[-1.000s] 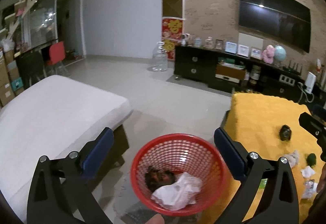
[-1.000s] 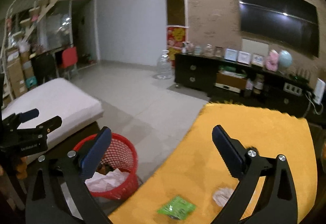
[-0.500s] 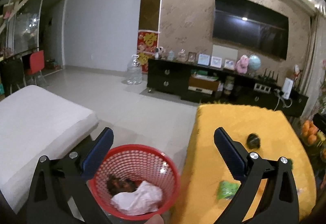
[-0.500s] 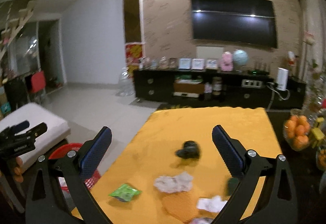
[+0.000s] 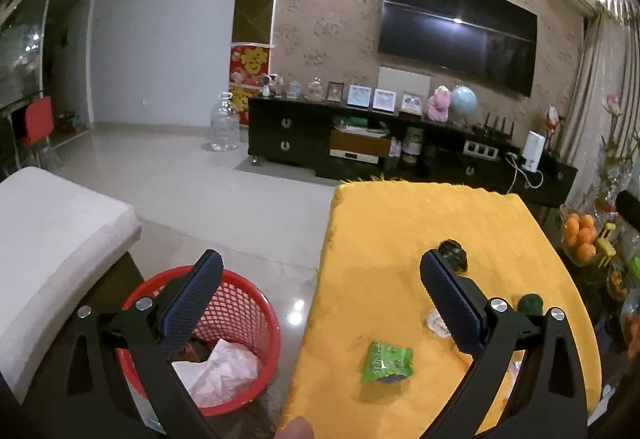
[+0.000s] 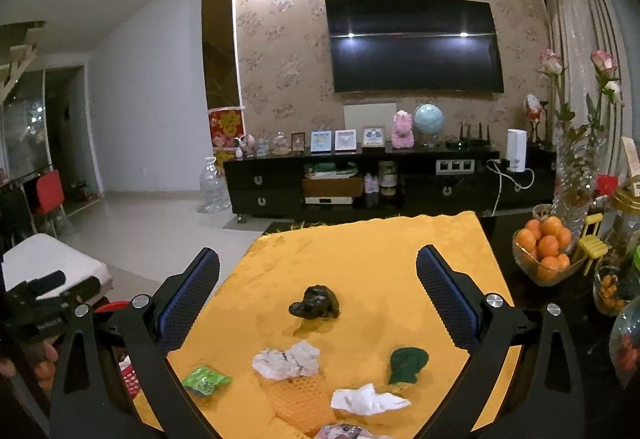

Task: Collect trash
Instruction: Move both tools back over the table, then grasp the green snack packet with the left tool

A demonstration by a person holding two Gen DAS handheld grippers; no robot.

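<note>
On the yellow worktop (image 6: 360,251) our trash lies scattered: a black crumpled lump (image 6: 315,302) near the middle, a white tissue wad (image 6: 287,359) nearer us, a green wrapper (image 6: 206,380) toward the left edge, a dark green scrap (image 6: 407,363) to the right and another white tissue (image 6: 366,400) at the near edge. Our right gripper (image 6: 318,303) hangs above them with jaws spread wide and empty, the black lump lying straight ahead between the blue pads, its long axis running across the jaws. Our left gripper (image 5: 320,303) is likewise open and holds nothing; it straddles the worktop's left edge, with the green wrapper (image 5: 386,362) low between its jaws. We judge the right hand the better placed for the lump, the left for the wrapper. Beside the worktop, on the pale tiled floor (image 5: 224,195), stands the red mesh basket (image 5: 244,319), already holding white paper. Beyond are a dark media cabinet (image 6: 360,183) and a wall television (image 6: 414,45)
</note>
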